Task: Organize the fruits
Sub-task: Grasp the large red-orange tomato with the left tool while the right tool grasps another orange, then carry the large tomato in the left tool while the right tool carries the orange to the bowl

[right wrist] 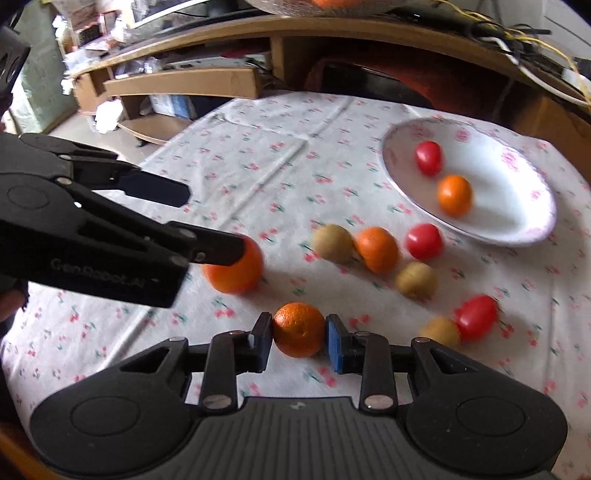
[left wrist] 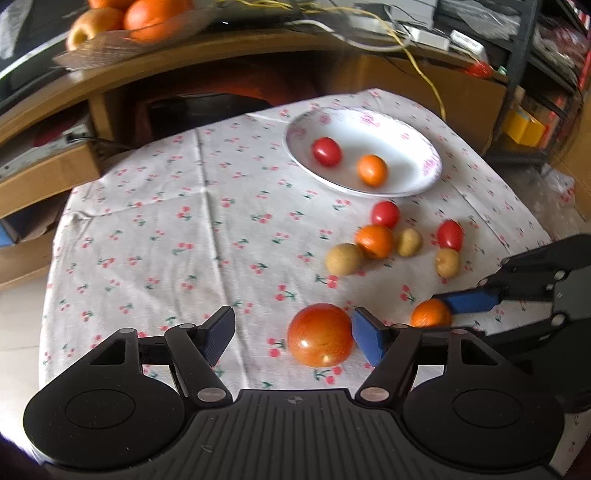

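On the cherry-print cloth [left wrist: 166,221] stands a white plate [left wrist: 430,173] with a pink rim, holding a red tomato [left wrist: 327,151] and a small orange [left wrist: 372,170]. My right gripper [right wrist: 299,341] is shut on another small orange [right wrist: 299,328], low over the cloth; its blue pad [left wrist: 469,301] shows in the left wrist view. My left gripper [left wrist: 293,338] is open, and a large red-orange fruit [left wrist: 319,334] rests on the cloth against its right pad only. Several loose fruits lie in front of the plate: red tomatoes [left wrist: 385,214], an orange [left wrist: 374,240] and tan round ones [left wrist: 344,258].
A curved wooden desk [left wrist: 221,62] rises behind the table, with a basket of oranges [left wrist: 129,22] and yellow and white cables [left wrist: 424,74] on it. The left gripper [right wrist: 216,221] reaches in from the left in the right wrist view. The cloth's edges drop off left and right.
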A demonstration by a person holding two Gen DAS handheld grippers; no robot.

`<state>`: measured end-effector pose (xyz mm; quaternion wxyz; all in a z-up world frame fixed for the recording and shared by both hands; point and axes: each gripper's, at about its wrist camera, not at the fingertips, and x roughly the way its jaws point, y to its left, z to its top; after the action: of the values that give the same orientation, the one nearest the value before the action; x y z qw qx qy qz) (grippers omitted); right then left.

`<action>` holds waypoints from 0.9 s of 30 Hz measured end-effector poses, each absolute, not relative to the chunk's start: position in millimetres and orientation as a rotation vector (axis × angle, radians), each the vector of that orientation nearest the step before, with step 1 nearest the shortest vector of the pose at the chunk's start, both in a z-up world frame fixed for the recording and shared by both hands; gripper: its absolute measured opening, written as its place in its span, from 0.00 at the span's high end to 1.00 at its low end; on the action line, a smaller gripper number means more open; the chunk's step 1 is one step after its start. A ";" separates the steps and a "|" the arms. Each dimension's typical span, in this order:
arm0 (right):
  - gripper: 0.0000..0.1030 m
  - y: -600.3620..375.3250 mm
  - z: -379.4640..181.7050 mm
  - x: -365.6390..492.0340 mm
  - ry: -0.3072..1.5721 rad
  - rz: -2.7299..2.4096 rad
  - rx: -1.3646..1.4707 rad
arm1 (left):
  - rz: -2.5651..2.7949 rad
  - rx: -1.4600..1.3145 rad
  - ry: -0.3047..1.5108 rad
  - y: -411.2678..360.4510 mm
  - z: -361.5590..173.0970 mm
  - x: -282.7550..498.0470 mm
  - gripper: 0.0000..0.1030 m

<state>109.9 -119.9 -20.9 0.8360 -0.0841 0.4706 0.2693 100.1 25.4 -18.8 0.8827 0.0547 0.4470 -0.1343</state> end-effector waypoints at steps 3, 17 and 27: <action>0.69 -134.1 -18.7 106.8 1.012 0.534 -0.164 | -0.306 0.121 0.950 16.1 -26.1 101.7 0.25; 0.70 -158.4 -12.1 96.5 1.029 0.463 -0.146 | -0.301 0.146 0.978 3.3 -40.9 94.8 0.50; 0.70 -156.5 -18.9 95.8 1.032 0.451 -0.166 | -0.275 0.176 0.972 -1.5 -40.4 88.7 0.46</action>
<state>95.8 -156.5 -18.9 0.8423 -0.0784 0.4886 0.2134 88.7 -1.4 -40.4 0.8714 0.0844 0.4649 -0.1316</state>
